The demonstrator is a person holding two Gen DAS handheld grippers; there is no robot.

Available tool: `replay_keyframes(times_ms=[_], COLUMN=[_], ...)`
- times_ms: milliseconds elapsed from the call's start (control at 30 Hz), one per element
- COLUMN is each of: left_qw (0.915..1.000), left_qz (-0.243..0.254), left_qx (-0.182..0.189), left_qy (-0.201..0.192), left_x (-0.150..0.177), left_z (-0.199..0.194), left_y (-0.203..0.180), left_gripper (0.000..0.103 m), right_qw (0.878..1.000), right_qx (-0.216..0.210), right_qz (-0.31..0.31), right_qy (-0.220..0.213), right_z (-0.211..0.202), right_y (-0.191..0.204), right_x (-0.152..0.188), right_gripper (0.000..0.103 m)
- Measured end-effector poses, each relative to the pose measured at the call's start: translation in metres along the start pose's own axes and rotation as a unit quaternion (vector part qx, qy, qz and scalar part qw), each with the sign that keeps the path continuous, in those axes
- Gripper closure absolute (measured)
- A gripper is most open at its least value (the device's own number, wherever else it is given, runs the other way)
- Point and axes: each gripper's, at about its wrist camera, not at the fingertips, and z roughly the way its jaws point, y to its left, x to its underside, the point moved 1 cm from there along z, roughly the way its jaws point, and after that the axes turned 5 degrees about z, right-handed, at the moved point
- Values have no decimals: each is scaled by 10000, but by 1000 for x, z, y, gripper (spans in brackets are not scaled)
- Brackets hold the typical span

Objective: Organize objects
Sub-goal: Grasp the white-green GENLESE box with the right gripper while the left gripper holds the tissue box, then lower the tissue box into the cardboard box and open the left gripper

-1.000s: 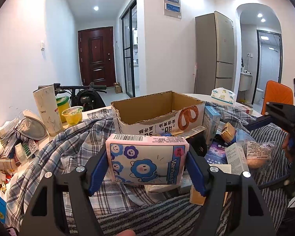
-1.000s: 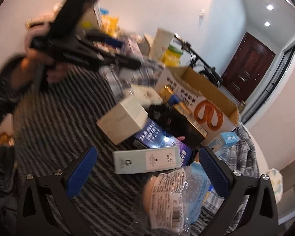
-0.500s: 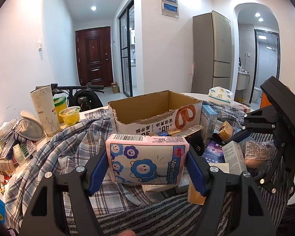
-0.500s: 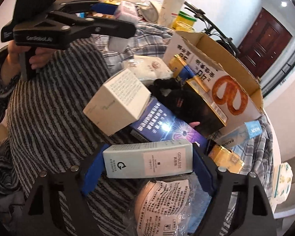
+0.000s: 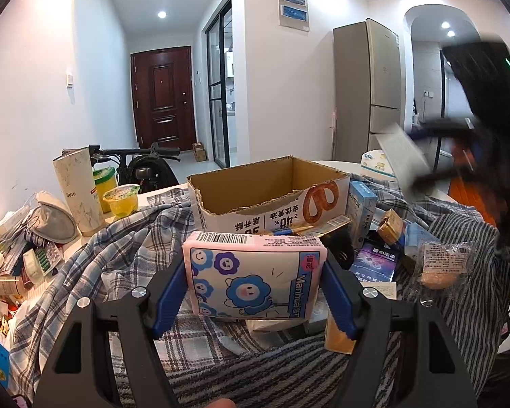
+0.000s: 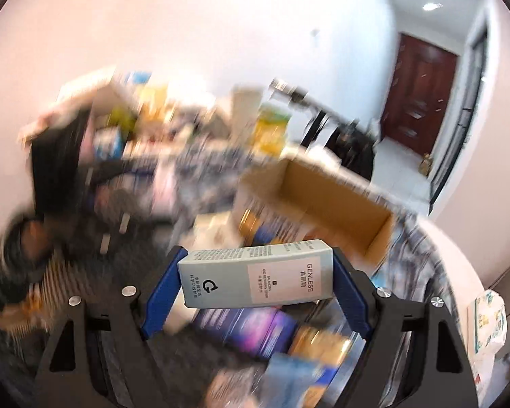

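Note:
My left gripper point(image 5: 255, 294) is shut on a pink tissue pack point(image 5: 248, 265) printed with blue flowers and holds it just in front of the open cardboard box point(image 5: 272, 200). Between the blue pads of my right gripper point(image 6: 256, 294) is a pale grey GENLESE carton point(image 6: 258, 273), lying crosswise and lifted above the pile. The cardboard box point(image 6: 323, 200) shows beyond it, its inside empty as far as I can see. In the left wrist view the right gripper point(image 5: 425, 159) is a blur at the upper right, with the carton point(image 5: 403, 158) in it.
A plaid shirt point(image 5: 119, 255) and a striped cloth point(image 5: 459, 306) cover the table. Around the box lie a purple carton point(image 5: 377, 261), a blue carton point(image 5: 362, 210), a wrapped bun point(image 5: 438, 268), a white tumbler point(image 5: 78, 193) and a jelly cup point(image 5: 121, 200). Clutter fills the left edge.
My right gripper closed on the GENLESE carton, lifted it off the pile and rolled as it rose. The left gripper stayed still with the tissue pack.

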Motion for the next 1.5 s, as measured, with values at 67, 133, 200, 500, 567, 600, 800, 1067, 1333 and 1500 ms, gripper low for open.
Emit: replay_keyframes(times_ms=[67,133,200,500,567,600,800,1067,1333,1500], left_qw=[10000,10000,9998,9995,9995,9994,9990,9947,9926,9924], left_qz=[-2,-51,-118,-274,-305,-319,-401,-828,-690,-850], left_qx=[12,46,125,129,101,97,-112,-574,-975,-854], left_qy=[7,-22,-101,-40,-7,13,188,225,-215,-241], left_x=[0,0,0,0,0,1,-9,-114,-148,-112], left_z=[0,-1,-4,-1,0,0,7,24,66,89], left_y=[0,1,4,11,12,13,18,15,15,31], left_gripper=[29,29,29,29,29,29,28,29,29,28], right_qw=[9986,9948,9919,9929,9914,9913,9912,9846,9808,9820], right_qx=[-128,-313,-306,370,224,176,116,108,90,-58], right_qz=[338,643,777,751,958,1021,1151,1553,1801,1795], right_qy=[-374,-720,-961,-839,-862,-812,-647,-794,-747,-586], right_z=[-6,-5,-1,77,82,83,80,73,77,84], right_y=[-15,-29,-40,-83,-93,-96,-104,-118,-126,-121], right_x=[-22,-44,-63,-62,-54,-50,-32,-26,-23,-22], right_gripper=[22,22,22,22,22,22,22,22,22,22])
